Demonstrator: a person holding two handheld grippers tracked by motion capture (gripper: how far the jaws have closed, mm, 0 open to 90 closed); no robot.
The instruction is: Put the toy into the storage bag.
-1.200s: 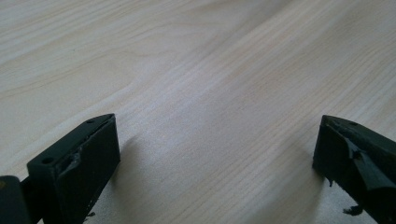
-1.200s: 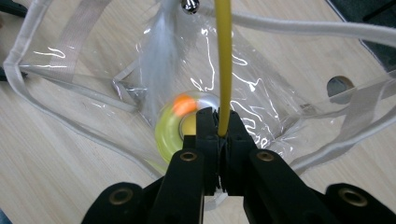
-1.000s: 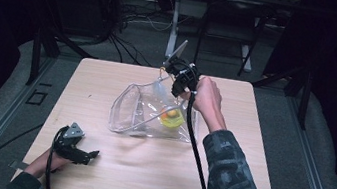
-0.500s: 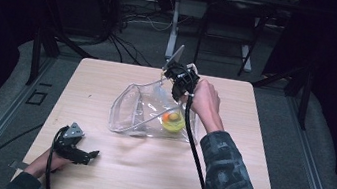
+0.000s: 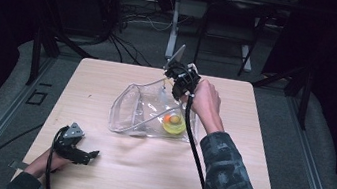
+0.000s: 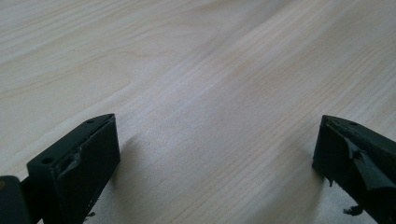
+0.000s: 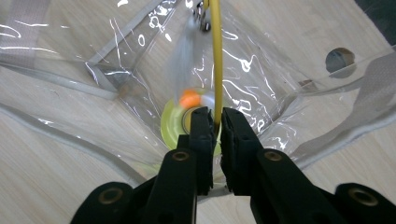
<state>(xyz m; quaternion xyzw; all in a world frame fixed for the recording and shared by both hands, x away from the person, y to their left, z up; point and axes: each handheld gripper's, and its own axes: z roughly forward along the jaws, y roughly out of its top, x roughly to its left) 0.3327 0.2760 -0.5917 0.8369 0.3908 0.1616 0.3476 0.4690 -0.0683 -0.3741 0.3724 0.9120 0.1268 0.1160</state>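
Note:
A clear plastic bag (image 5: 136, 112) lies in the middle of the wooden table (image 5: 251, 137), and inside it rests a yellow disc (image 5: 174, 127) with an orange ball (image 5: 170, 119) on it. My right gripper (image 5: 175, 91) points down at the bag's far right edge. In the right gripper view its jaws (image 7: 214, 114) stand almost together with a thin yellow cord (image 7: 215, 56) pinched between them; they have just been opening slightly. Below them show the disc (image 7: 175, 123) and the ball (image 7: 190, 99). My left gripper (image 5: 93, 154) rests at the front left, open, with bare wood (image 6: 217, 140) between its jaws.
A black cable (image 5: 194, 146) trails from the right gripper along the person's sleeve. The bag (image 7: 116, 56) has grey-edged seams and a round hole (image 7: 340, 58) near one corner. Dark floor with cables and stand legs surrounds the table.
The yellow disc with the orange ball has shifted a little toward the near side inside the bag. Both hands have stayed where they were.

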